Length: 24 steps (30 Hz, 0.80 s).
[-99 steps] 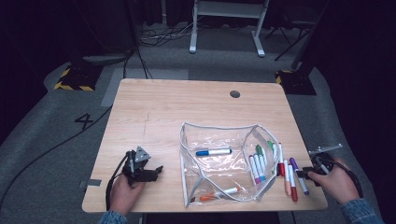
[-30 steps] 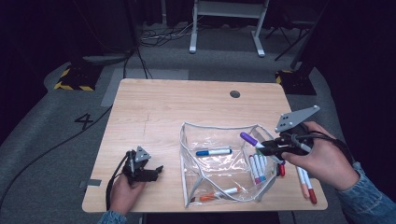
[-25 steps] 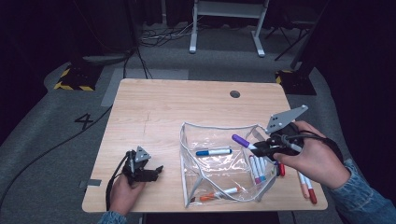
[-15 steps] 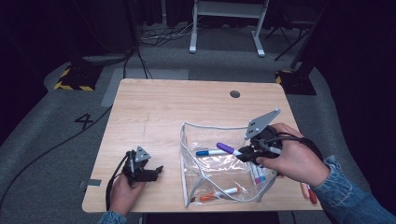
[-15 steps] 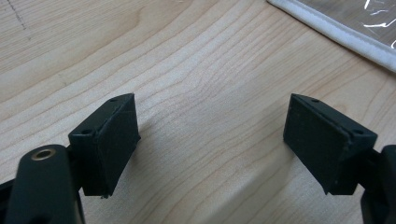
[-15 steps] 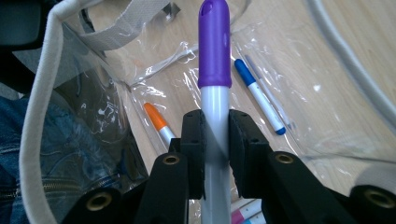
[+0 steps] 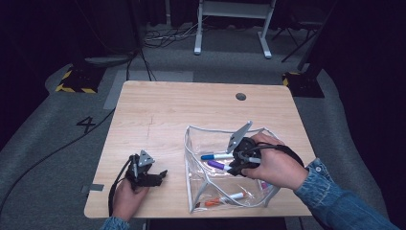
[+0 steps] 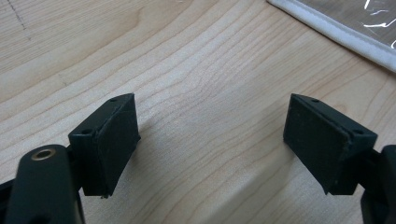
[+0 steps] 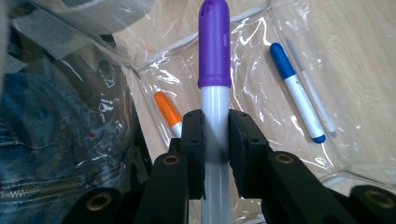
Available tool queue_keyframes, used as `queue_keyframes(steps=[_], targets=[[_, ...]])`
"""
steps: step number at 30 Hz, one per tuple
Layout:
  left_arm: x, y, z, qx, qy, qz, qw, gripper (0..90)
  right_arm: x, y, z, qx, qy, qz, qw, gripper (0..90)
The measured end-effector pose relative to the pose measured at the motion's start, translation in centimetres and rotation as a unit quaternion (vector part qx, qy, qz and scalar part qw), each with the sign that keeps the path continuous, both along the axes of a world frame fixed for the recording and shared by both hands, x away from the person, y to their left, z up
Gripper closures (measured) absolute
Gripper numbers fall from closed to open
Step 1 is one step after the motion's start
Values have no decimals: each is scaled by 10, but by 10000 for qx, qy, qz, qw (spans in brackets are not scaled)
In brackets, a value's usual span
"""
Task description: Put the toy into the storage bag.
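Right gripper (image 9: 215, 140): jaws are closing narrowly on the white-barrelled marker with a purple cap (image 9: 215, 70), pads pressing the white barrel from both sides, just below the cap. In the right gripper view the marker's long axis is running straight out between the fingers, cap end leading away from the gripper, tail end passing back between the jaws toward the hand. In the high view the same marker (image 7: 216, 165) is pointing leftward from the right gripper (image 7: 238, 166), lying close to level over the inside of the clear plastic zip pouch with a white edge (image 7: 191, 158).

Marker's look: rounded glossy purple cap, smooth white barrel; no lettering is readable.

Beyond the fingertips, on the pouch floor, a white marker with a blue cap (image 9: 299, 93) is lying to the right of the purple cap, its axis slanting across the view, well clear of the held marker. An orange-capped marker (image 9: 167, 112) is lying just left of the fingers, partly hidden behind the left jaw. Crumpled clear pouch wall and a blue denim sleeve seen through it are sitting further left of the fingers.

Left gripper (image 8: 210, 140): jaws are standing wide apart with nothing between them, bare pale wooden table (image 8: 196, 84) showing between the pads. The pouch's white edge is crossing the corner beyond the right-hand pad. In the high view this gripper (image 7: 143, 172) is resting on the table, well apart from the pouch.
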State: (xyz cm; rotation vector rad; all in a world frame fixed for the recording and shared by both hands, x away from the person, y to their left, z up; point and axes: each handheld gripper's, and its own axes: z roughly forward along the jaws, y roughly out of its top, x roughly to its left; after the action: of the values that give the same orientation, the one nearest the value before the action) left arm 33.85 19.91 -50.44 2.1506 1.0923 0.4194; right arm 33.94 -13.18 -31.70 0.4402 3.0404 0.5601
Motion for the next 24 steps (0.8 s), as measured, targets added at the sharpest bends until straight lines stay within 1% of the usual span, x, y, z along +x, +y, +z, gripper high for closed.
queue_keyframes(steps=[7, 13, 19, 22, 24], targets=[[0, 0, 0, 5, 3, -9, 10000, 184, 0, 17, -21, -336, 130, 193, 9992, 771], [0, 0, 0, 11, -1, -7, 10000, 184, 4, 27, -43, -685, 282, 280, 9969, 771], [0, 0, 0, -16, 15, 3, 10000, 184, 9, 31, -61, -931, 401, 303, 9944, 771], [0, 0, 0, -14, 9, 8, 10000, 184, 12, 32, -69, -1040, 412, 335, 9932, 771], [0, 0, 0, -18, 7, 18, 10000, 184, 13, 32, -73, -1159, 436, 366, 9916, 771]])
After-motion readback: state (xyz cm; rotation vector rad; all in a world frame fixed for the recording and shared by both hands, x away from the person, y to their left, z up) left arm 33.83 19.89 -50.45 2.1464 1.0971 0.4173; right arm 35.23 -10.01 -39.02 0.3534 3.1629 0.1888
